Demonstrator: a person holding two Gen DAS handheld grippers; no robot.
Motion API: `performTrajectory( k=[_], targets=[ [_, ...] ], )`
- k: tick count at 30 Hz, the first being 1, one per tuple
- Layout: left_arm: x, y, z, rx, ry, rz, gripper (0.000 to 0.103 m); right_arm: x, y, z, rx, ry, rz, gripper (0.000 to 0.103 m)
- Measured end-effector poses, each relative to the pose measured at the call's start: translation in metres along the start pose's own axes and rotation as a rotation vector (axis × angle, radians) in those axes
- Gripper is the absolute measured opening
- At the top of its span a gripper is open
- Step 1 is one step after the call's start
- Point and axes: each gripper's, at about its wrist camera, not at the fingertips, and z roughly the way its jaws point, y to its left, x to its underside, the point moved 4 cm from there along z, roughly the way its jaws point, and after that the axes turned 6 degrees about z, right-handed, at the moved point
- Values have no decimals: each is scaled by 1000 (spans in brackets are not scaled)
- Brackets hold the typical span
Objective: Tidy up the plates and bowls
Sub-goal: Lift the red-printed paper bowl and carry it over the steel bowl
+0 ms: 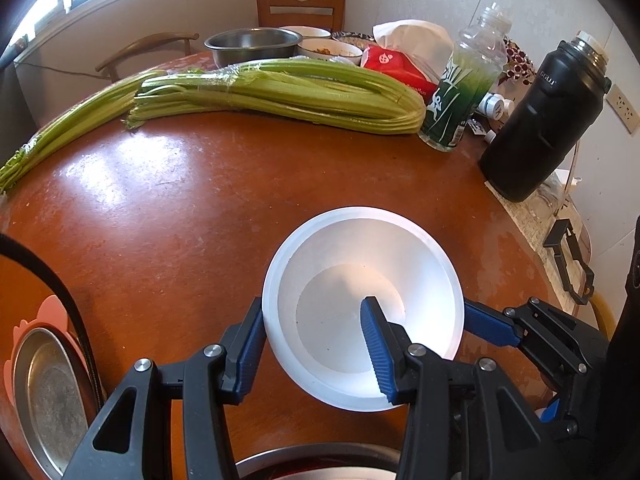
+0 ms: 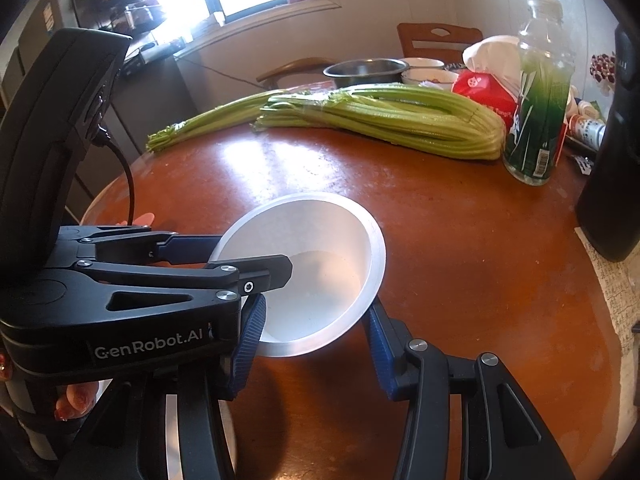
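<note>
Round brown table (image 1: 180,220) fills both views. The step in hand is picking up the white bowl (image 1: 360,264), which sits low and centre-right in the left wrist view, near the table's lower edge.

The left gripper (image 1: 313,300) straddles the bowl's left wall. One finger (image 1: 250,352) is outside and touching the rim, the other (image 1: 376,344) is inside over the floor. The gap is fairly narrow, and I cannot tell whether the pads actually clamp.

The right gripper (image 2: 315,304) is set across the bowl's near rim, low and centre in its own view, also with a narrow gap. I can't tell if it grips either.

I judge the task is early, since nothing is stacked with this bowl yet. For the next move I need one firm pinch on the wall and the other tool clear. Then I lift and carry the bowl toward the metal ware at the bottom of the frame. A thin sloped wall could slip.

Counts, big to small:
- table: 1
- chairs: 2, upper centre (image 1: 300,8) and upper left (image 1: 148,46)
- celery bundles (image 1: 280,92): 2, across the upper middle
- black flask (image 1: 548,116): 1, right
- white bowl: 1
- steel plate (image 1: 48,392): 1, lower left, on a pink mat (image 1: 28,328)
- metal rim (image 1: 320,460): 1, bottom edge, kind unclear
- steel bowl (image 1: 252,42): 1, top centre
- green-label bottle (image 1: 464,84): 1
- red tissue pack (image 1: 396,64): 1
- small ceramic dishes (image 1: 330,50) behind the celery: about 3, partly hidden
</note>
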Motion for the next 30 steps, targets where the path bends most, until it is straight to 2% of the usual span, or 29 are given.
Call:
performTrajectory(
  k=[30],
  targets=[
    [36, 12, -82, -21, -150, -22, 47, 11, 61, -56, -14, -88, -103, 51]
  ],
)
